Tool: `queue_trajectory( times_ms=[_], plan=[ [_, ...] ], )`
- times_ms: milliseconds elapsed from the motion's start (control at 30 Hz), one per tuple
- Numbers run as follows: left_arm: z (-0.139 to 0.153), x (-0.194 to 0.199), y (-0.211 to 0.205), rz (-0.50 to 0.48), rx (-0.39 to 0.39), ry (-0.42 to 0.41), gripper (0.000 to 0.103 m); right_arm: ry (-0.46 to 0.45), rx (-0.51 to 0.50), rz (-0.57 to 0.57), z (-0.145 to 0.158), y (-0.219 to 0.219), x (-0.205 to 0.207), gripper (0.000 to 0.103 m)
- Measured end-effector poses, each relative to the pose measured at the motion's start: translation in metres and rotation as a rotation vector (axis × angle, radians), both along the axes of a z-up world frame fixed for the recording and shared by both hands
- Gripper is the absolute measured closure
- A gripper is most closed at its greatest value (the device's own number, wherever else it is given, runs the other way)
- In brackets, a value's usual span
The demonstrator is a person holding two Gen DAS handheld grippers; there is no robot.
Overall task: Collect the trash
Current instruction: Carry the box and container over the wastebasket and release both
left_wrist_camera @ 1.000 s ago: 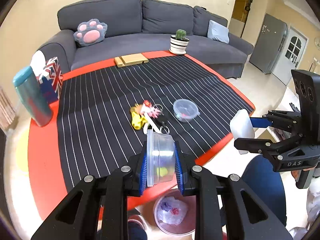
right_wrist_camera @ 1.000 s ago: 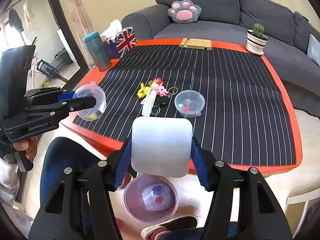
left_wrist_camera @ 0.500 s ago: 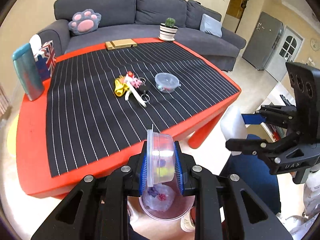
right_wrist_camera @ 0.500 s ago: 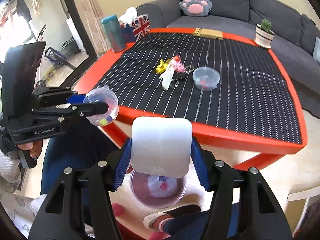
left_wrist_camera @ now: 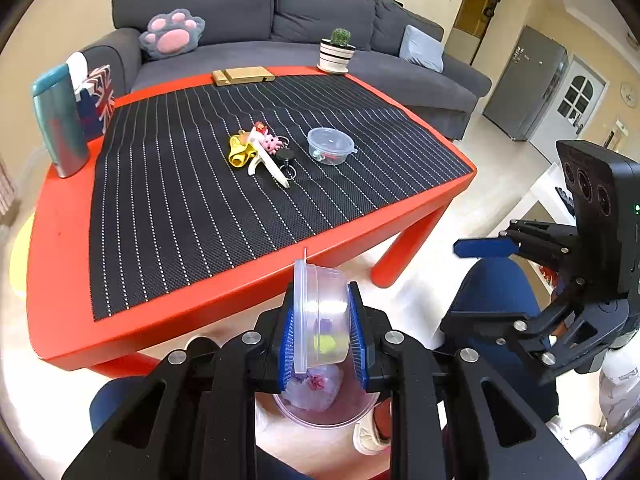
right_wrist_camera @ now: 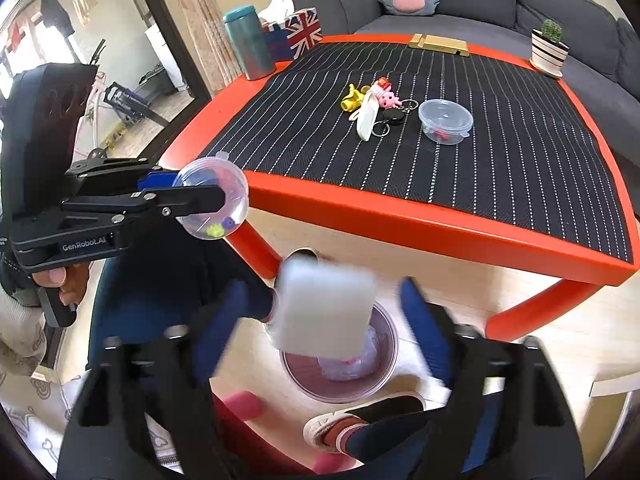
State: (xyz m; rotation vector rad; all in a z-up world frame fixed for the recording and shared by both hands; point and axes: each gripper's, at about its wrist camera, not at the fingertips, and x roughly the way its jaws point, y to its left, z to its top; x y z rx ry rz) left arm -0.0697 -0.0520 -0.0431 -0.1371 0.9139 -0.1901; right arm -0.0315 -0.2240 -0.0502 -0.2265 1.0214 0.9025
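Release over the bin. The right gripper is opening its jaws, and the white plastic bottle, blurred and apparently already clear of the pads, is dropping toward the pink-lined trash bin on the floor at 6 o'clock of the red table. The left gripper is clenching a lidded clear container of small coloured bits directly above the same bin. Done well, each release is happening centred over the bin mouth, with the container let go only once the bottle has landed. Both grippers are pointing steeply downward, side by side, near the person's knee.
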Motion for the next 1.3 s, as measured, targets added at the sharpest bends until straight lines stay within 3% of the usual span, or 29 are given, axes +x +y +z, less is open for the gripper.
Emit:
queue_trajectory(
  times_ms=[133, 1300],
  plan=[
    [0.0, 0.0, 0.0, -0.003, 0.0, 0.001, 0.08, -0.001, 0.002, -0.021, 0.001, -0.003, 0.003, 0.009],
    [-0.003, 0.002, -0.034, -0.094, 0.002, 0.024, 0.078, -0.017, 0.018, -0.124, 0.007, -0.038, 0.014, 0.009]
  ],
)
